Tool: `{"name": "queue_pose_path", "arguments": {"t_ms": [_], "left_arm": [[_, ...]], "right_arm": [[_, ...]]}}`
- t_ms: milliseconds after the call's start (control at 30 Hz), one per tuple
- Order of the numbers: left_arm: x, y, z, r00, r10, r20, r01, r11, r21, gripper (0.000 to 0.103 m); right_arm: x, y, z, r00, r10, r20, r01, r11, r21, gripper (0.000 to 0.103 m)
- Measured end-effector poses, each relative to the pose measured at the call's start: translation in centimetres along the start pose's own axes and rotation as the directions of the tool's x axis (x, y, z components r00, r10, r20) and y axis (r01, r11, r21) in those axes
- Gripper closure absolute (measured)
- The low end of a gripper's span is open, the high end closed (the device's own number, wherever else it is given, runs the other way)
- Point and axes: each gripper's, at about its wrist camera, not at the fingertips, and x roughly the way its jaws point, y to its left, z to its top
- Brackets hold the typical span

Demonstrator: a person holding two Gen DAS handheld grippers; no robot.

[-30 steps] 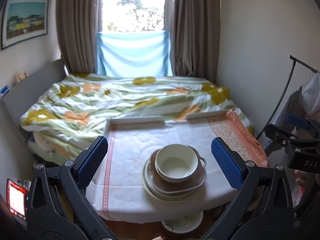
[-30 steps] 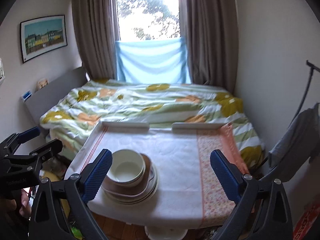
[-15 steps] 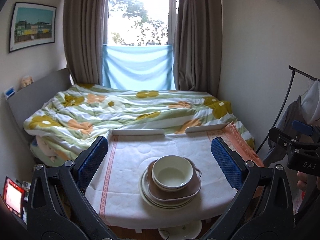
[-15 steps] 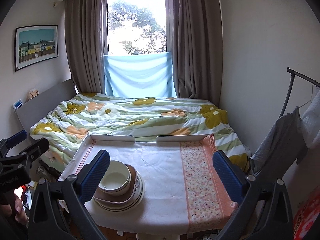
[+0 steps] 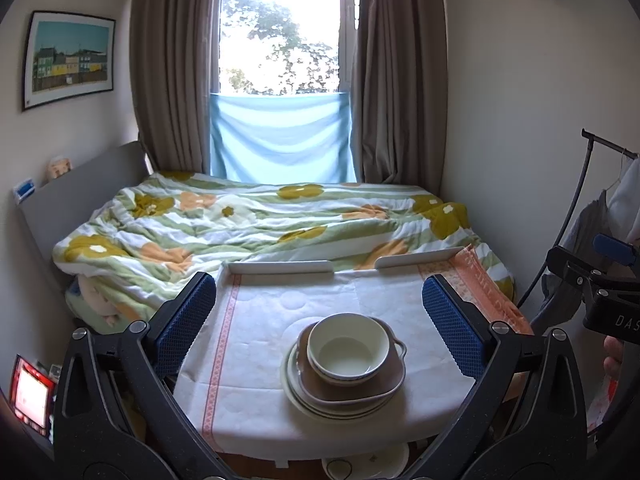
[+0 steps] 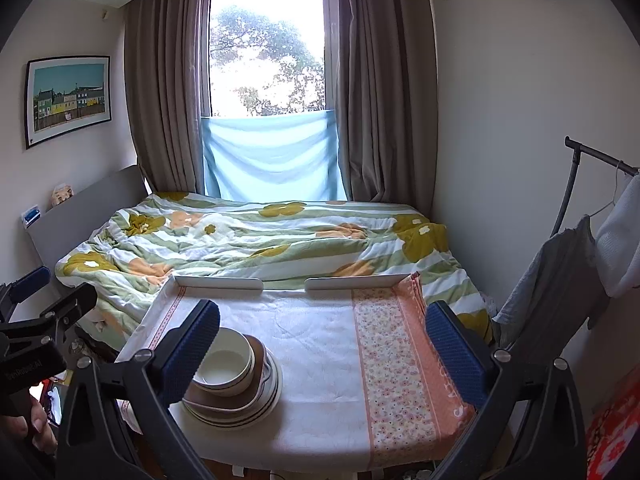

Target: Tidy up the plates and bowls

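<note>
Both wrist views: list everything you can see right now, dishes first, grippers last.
bowl: one, cream, top of the stack
brown dish: one, brown, handled, under the bowl
plates: several, cream with dark rims, stack bottom; count unclear
table: one, white and orange-patterned cloth, foreground
bed: one, green floral duvet, behind the table
curtains: two, brown, beside the window
blue cloth: one, across the lower window
picture: one, framed, wall
clothes rack: one, dark, with garments
left hand-held gripper: open, empty
right hand-held gripper: open, empty
</note>
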Motion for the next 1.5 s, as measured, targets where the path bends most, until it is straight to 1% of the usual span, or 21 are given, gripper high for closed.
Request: {"name": "queue_pose_path", "arguments": {"t_ms": [467,800,1033,1300,1400,1500], "left_arm": [[-0.14,0.25,0.27,1.000,0.008,0.008,-0.008,1.000,0.008,0.000],[-0.38,0.31,0.32,1.000,-0.008,0.018,0.008,1.000,-0.006,0.000],[-0.25,0.56,0.23,1.000,0.012,0.013,-0.011,1.000,-0.006,0.000],[-0.26,0.69,0.02,0.999,0.006,0.039,-0.005,1.000,-0.013,0.000],[-0.34,0.77,-0.09,0.998,0.022,0.054,-0.022,1.000,-0.017,0.000],[-0.04,0.70,-0.21,0.997,0.057,0.049,-0.057,0.998,-0.011,0.000]], "right_arm": [[0.09,-0.06,0.08,1.000,-0.001,0.009,0.001,1.000,-0.007,0.001],[0.28,-0.32,0.24,1.000,-0.005,0.005,0.005,1.000,-0.007,0.001],[0.07,-0.39,0.43,1.000,-0.006,0.009,0.006,1.000,-0.005,0.001],[0.14,-0.42,0.51,1.000,-0.008,0.011,0.008,1.000,-0.005,0.001],[0.30,-0.61,0.71,1.000,-0.008,0.014,0.008,1.000,-0.005,0.001],[0.39,-0.68,0.78,1.000,-0.007,0.012,0.007,1.000,-0.004,0.001]]}}
